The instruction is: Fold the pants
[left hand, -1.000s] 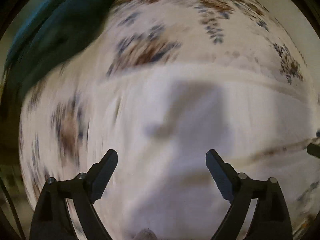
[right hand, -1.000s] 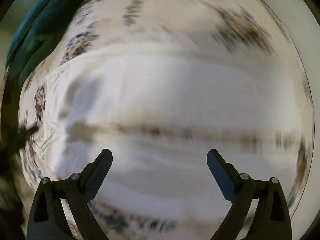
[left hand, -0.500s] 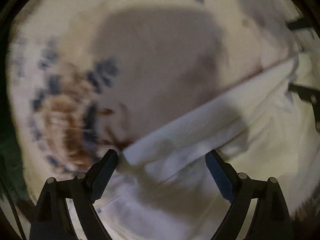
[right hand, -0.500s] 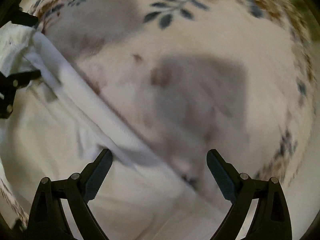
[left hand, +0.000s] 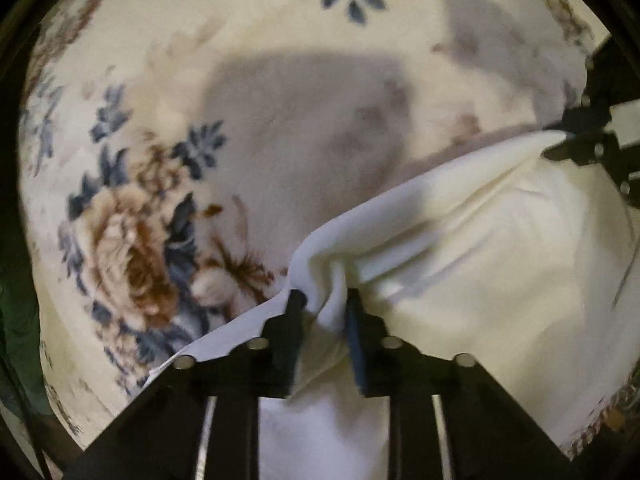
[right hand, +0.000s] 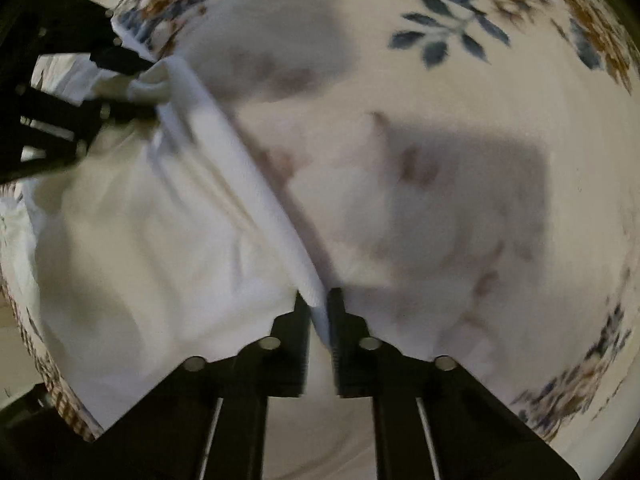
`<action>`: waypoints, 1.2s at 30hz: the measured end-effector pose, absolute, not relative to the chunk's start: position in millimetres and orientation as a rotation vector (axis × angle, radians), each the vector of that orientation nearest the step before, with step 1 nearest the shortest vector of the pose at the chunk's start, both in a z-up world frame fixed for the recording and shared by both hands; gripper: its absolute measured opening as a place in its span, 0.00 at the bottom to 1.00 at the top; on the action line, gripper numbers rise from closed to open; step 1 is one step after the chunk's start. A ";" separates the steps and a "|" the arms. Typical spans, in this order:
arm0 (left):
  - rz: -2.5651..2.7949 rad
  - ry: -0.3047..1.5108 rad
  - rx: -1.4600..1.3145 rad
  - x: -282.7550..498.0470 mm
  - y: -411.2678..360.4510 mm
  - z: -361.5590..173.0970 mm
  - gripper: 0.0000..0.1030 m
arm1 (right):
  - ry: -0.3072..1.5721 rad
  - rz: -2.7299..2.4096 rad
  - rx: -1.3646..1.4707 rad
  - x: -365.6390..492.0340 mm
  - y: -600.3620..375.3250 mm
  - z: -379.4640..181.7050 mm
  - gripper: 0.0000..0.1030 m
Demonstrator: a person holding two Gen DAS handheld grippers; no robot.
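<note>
White pants (left hand: 460, 260) lie on a floral blanket. In the left wrist view my left gripper (left hand: 324, 300) points down, its jaws closing on a bunched fold at the hem-like edge, pads pressing the cloth. My right gripper (left hand: 560, 140) shows at the far right of that view, pinching the same edge. In the right wrist view the pants (right hand: 160, 240) fill the left half, and my right gripper (right hand: 319, 300) is closing on the thick folded edge, cloth squeezed between its pads. The left gripper (right hand: 132, 80) appears at the upper left, holding the far corner.
A cream blanket (left hand: 160, 220) with brown and blue flowers covers the surface under the pants, also spreading right in the right wrist view (right hand: 460, 200). Dark green cloth (left hand: 16, 320) sits at the left edge. The grippers cast grey shadows on the blanket.
Both grippers came down to the pants' edge and went from wide open to closed on the cloth. The edge is now bunched and slightly lifted between them.
</note>
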State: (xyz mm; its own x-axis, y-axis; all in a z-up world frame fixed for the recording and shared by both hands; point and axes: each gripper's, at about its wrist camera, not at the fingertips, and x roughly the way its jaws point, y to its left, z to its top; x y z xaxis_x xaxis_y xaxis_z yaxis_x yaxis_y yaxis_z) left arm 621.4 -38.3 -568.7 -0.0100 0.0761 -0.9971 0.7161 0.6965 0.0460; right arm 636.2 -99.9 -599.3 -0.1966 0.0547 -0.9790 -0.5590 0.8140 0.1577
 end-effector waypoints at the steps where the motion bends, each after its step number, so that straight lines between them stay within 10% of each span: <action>1: -0.569 1.500 0.640 617.4 -31.6 -558.7 0.12 | 1.657 0.580 -0.413 631.3 -107.0 -591.2 0.08; 11: -0.563 1.416 0.258 469.7 56.3 -484.0 0.10 | 1.525 0.532 -0.134 526.5 -198.8 -510.6 0.07; 23: -0.186 1.516 -0.255 327.4 76.7 -517.0 0.18 | 1.705 0.150 0.396 422.7 -288.4 -571.0 0.18; 26: -0.158 1.462 -0.347 317.3 87.3 -500.3 0.48 | 1.703 0.113 0.386 429.3 -315.3 -558.8 0.20; 27: -0.133 1.448 -0.374 313.9 93.5 -496.9 0.69 | 1.698 0.103 0.384 426.7 -317.2 -556.5 0.30; 28: -0.107 1.422 -0.396 309.9 100.0 -494.9 0.86 | 1.693 0.098 0.384 433.5 -331.9 -550.8 0.77; 29: -0.073 1.401 -0.399 305.8 105.7 -492.5 0.88 | 1.695 0.098 0.399 437.7 -346.1 -547.4 1.00; 36: 0.166 1.377 -0.671 305.3 162.5 -506.3 0.88 | 1.633 0.051 0.458 439.5 -420.7 -520.6 0.99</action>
